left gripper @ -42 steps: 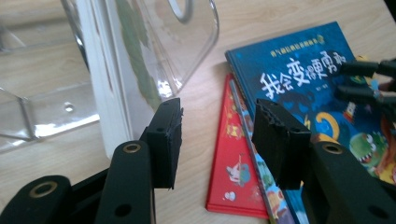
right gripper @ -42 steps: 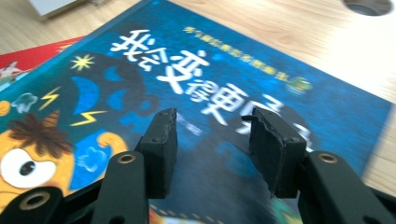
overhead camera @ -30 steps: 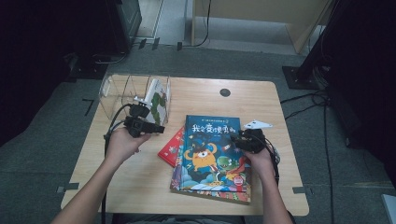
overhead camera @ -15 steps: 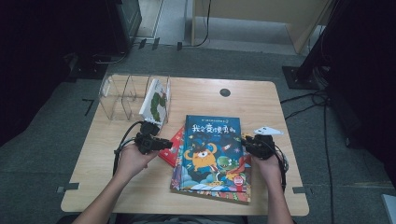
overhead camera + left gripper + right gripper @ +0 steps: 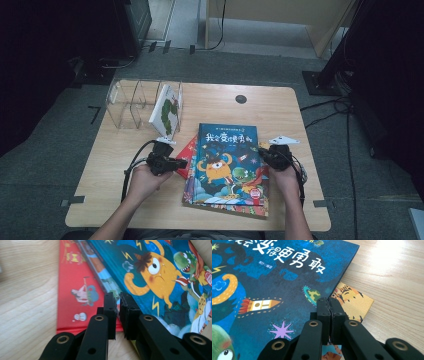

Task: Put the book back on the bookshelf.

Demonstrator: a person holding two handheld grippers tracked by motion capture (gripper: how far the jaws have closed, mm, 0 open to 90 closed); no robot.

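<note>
Books lie stacked at the near middle of the wooden table (image 5: 310, 210), and you work both of their sides at once. Uppermost is the blue monster book (image 5: 227, 162), flat and face up with its title toward the far edge. Under it on your left a red book (image 5: 75, 287) sticks out, and between the two the edge of another cover shows. Under its right side a yellow tiger-print book (image 5: 352, 301) pokes out by one corner.

Your left gripper (image 5: 177, 163) lies level at the left edge of the stack, aimed at the blue cover. In the left gripper view (image 5: 117, 305) its jaws have just been closing and now stand almost together, with a thin slit left between the pads. The picture is too cramped there to tell whether any page edge sits in that slit; I think nothing does.

Your right gripper (image 5: 264, 154) is at the right edge of the monster book. In the right gripper view (image 5: 329, 306) its jaws have just closed and meet pad to pad, with nothing seen between them; the tips hover at the blue cover's edge, right where the tiger-print corner comes out.

Beyond your left hand (image 5: 145, 180) a clear plastic book rack (image 5: 125, 107) stands near the far left corner, with one white and green book (image 5: 167, 111) leaning upright in its right-hand slot.
</note>
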